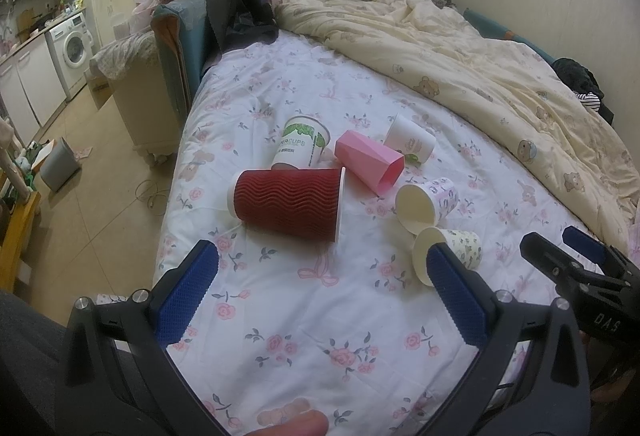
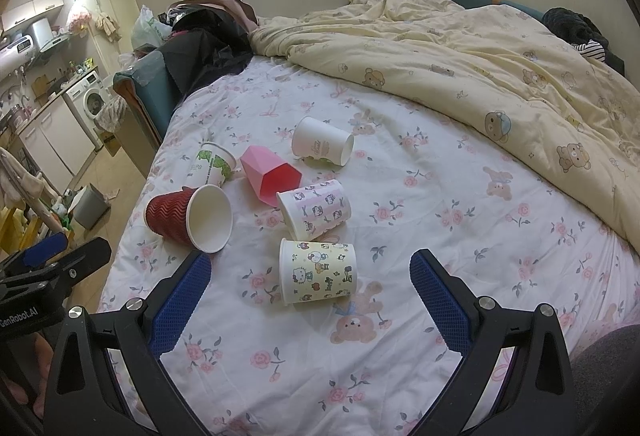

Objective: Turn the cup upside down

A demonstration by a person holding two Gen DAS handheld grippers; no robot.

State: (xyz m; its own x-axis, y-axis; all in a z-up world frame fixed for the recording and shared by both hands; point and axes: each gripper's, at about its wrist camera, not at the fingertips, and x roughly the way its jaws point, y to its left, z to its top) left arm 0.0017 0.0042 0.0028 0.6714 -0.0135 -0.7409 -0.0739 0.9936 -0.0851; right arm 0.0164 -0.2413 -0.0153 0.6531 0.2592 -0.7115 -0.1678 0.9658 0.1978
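Floral bedsheet (image 2: 420, 196), bear-print duvet (image 2: 480, 48) bunched at far side, washing machine (image 1: 76, 42) by kitchen

Bare sheet lies between both pairs of fingers and the cup cluster on the bed (image 2: 460, 196): open room on the near side. The cartoon cup (image 2: 318, 273) lies on its side nearest, with clear sheet all round it. Behind it the kitty cup (image 2: 316, 210) touches the pink cup (image 2: 270, 174), which crowds the green-print cup (image 2: 212, 164); tight gaps there. The red cup (image 2: 188, 218) lies near the bed's left edge, mouth open toward the near side. The white cup (image 2: 322, 147) lies apart, farther back. The quilt (image 2: 480, 56) heaps over the far right, blocking that side. Right of the cups, wide open sheet.
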